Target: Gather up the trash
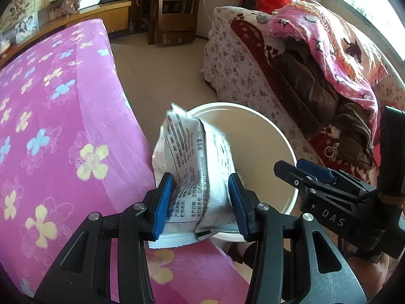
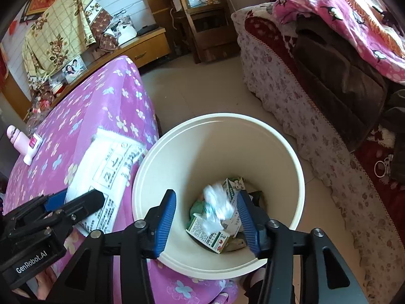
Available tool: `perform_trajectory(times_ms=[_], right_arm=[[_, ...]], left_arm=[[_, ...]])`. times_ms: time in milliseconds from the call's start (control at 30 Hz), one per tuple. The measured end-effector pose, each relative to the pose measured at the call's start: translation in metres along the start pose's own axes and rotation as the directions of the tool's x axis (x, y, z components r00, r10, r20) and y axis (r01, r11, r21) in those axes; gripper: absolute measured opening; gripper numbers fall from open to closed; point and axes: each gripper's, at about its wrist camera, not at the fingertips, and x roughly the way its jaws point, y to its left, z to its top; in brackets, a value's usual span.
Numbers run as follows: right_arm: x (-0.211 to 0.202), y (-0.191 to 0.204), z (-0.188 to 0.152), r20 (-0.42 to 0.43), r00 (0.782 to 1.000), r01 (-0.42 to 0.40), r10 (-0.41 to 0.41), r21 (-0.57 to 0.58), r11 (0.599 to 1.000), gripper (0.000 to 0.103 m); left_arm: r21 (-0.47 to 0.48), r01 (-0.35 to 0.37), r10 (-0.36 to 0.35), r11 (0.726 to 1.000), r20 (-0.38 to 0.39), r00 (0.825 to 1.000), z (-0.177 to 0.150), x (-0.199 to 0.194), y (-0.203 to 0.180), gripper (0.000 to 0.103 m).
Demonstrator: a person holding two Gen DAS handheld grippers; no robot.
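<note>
Drop-off was in hand. The left gripper (image 1: 201,200) held a white packet (image 1: 192,167) over the bin (image 2: 291,152) rim, beside the tabletop (image 1: 63,126) edge. The right gripper (image 2: 206,217) gaped empty above a blurred wrapper (image 2: 217,202) inside the bin. Next: release the packet over the bin's mouth.

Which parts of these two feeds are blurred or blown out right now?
Right wrist view: the white crumpled wrapper over the bin is motion-smeared; the rest is sharp. Left wrist view: the window is blown out; the packet print stays legible. Both bend at the edges.
</note>
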Motion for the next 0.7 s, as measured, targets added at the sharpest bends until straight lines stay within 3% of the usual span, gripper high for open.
perform_trajectory(times_ms=[67, 133, 300, 533, 700], right_arm=[[-0.001, -0.003, 0.000, 0.001, 1.000, 0.001, -0.001, 0.013, 1.000, 0.050], [-0.001, -0.004, -0.001, -0.001, 1.000, -0.001, 0.001, 0.022, 1.000, 0.050], [-0.004, 0.000, -0.005, 0.001, 1.000, 0.001, -0.001, 0.017, 1.000, 0.050], [-0.014, 0.009, -0.008, 0.027, 1.000, 0.005, -0.005, 0.012, 1.000, 0.051], [-0.035, 0.027, -0.013, 0.092, 0.995, 0.026, -0.024, -0.027, 0.999, 0.059]], left_arm=[[-0.015, 0.011, -0.011, 1.000, 0.011, 1.000, -0.001, -0.002, 0.003, 0.062], [-0.027, 0.011, -0.011, 1.000, 0.028, 1.000, -0.001, -0.006, 0.006, 0.065], [-0.044, 0.000, 0.002, 0.999, 0.042, 0.999, -0.003, -0.014, 0.012, 0.065], [-0.046, -0.083, 0.086, 0.996, 0.073, 0.994, -0.014, -0.034, 0.021, 0.065], [-0.038, -0.140, 0.144, 0.989, 0.117, 0.983, -0.023, -0.057, 0.025, 0.065]])
